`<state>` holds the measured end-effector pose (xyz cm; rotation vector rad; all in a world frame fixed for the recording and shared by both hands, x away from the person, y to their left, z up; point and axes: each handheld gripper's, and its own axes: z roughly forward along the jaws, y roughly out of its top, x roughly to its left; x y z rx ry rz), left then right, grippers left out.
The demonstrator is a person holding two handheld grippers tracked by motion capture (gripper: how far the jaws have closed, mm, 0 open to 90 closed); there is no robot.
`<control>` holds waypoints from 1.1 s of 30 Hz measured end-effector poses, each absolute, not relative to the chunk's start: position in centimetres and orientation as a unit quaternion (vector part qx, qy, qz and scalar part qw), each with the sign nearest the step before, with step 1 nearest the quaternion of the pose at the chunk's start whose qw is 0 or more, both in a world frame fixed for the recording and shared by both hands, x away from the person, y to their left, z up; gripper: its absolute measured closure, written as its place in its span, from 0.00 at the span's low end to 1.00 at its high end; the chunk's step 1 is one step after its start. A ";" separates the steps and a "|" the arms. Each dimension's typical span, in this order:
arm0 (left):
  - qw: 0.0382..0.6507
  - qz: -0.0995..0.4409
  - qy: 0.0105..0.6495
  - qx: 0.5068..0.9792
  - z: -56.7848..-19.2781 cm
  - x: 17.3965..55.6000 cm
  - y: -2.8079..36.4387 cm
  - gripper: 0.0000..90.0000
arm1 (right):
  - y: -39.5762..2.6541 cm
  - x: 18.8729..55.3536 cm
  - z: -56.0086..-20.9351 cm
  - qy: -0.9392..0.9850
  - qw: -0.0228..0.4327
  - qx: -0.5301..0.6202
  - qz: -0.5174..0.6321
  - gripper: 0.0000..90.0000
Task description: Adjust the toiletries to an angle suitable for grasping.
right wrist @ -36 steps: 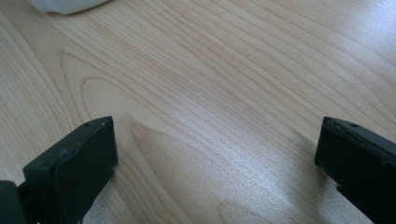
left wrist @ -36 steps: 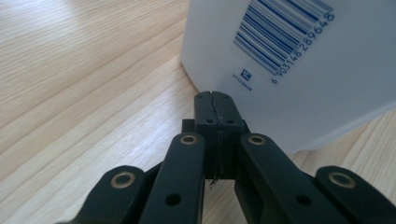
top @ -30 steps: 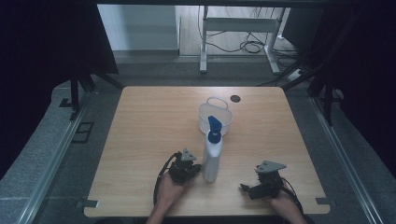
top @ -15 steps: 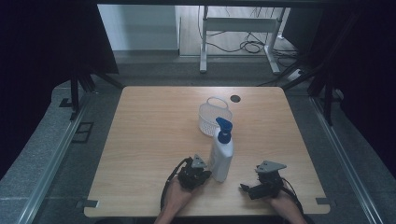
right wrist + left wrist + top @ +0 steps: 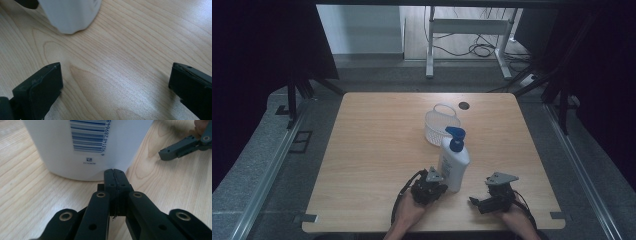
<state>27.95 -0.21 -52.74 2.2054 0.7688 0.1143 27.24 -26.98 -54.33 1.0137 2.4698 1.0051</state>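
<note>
While jaws meet, left gripper (image 5: 115, 173) touches bottle (image 5: 454, 159)

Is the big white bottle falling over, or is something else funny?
Nothing is spilled or broken. The white pump bottle looks tilted to the right in the high view, with the shut left gripper at its base. The small white basket stands upright behind it.

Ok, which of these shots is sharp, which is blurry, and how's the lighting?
High view: dim, dark surroundings, table evenly lit. Left gripper view: crisp barcode on the bottle, near tongs soft. Right gripper view: bottle base blurred, pale sheen on the wood.
</note>
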 end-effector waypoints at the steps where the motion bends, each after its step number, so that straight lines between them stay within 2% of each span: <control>1: 0.393 0.044 0.301 0.868 -52.8 28.1 -0.4 0.99 | -27.0 27.2 -54.3 0.857 0.144 0.351 0.349 0.00; 6: 0.398 0.038 0.302 0.866 -52.8 28.5 -1.1 0.99 | -27.0 27.2 -54.3 0.857 0.144 0.352 0.349 0.00; 16: 0.398 0.063 0.301 0.864 -51.0 27.8 0.8 0.99 | -27.0 27.2 -54.3 0.857 0.144 0.352 0.349 0.00; 24: 0.382 0.096 0.307 0.866 -50.1 26.9 2.7 0.76 | -27.0 27.2 -54.3 0.857 0.144 0.352 0.349 0.00; 33: 0.373 0.102 0.322 0.864 -50.0 26.0 4.9 0.55 | -27.0 27.2 -54.3 0.857 0.144 0.352 0.349 0.00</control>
